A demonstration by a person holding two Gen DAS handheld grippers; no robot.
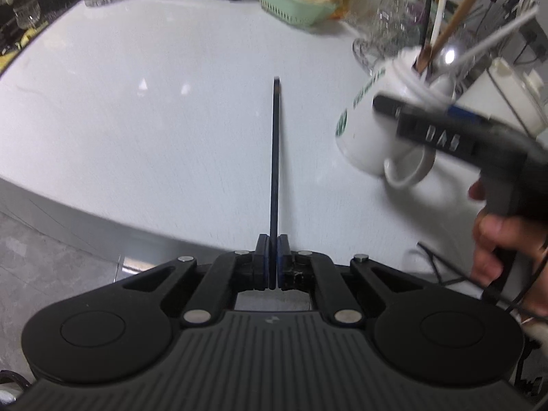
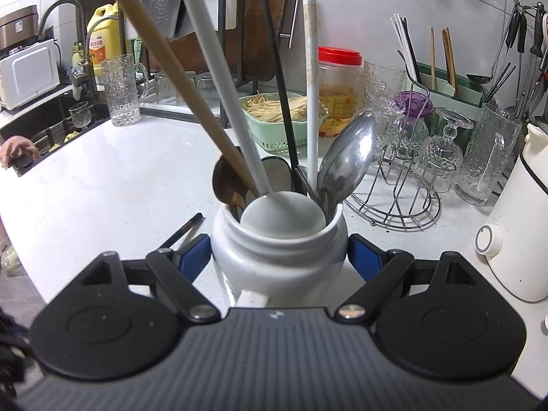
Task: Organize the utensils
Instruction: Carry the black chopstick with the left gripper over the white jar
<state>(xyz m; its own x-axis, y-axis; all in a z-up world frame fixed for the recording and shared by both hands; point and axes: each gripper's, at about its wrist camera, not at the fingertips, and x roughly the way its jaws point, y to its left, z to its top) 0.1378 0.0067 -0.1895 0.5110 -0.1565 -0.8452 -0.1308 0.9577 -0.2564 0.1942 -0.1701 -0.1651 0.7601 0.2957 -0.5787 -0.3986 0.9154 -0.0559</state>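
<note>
In the left wrist view my left gripper [image 1: 273,245] is shut on a thin black chopstick [image 1: 275,157] that points straight ahead over the white counter [image 1: 154,102]. Its tip also shows beside the mug in the right wrist view as the chopstick [image 2: 186,227]. My right gripper [image 2: 279,253] is shut on a white mug [image 2: 277,274], with a blue pad pressed against each side. The mug holds a wooden-handled spoon [image 2: 164,65], a grey spoon [image 2: 282,217], a metal spoon [image 2: 347,157], and black and white chopsticks. From the left wrist, the mug [image 1: 363,137] and right gripper [image 1: 411,97] sit to the right.
A green basket [image 2: 274,130] stands behind the mug. A wire rack of glasses [image 2: 404,185] and a white appliance [image 2: 520,239] are at the right. A tall glass [image 2: 121,90] and sink [image 2: 51,126] are at the left. The counter edge [image 1: 102,226] runs close below my left gripper.
</note>
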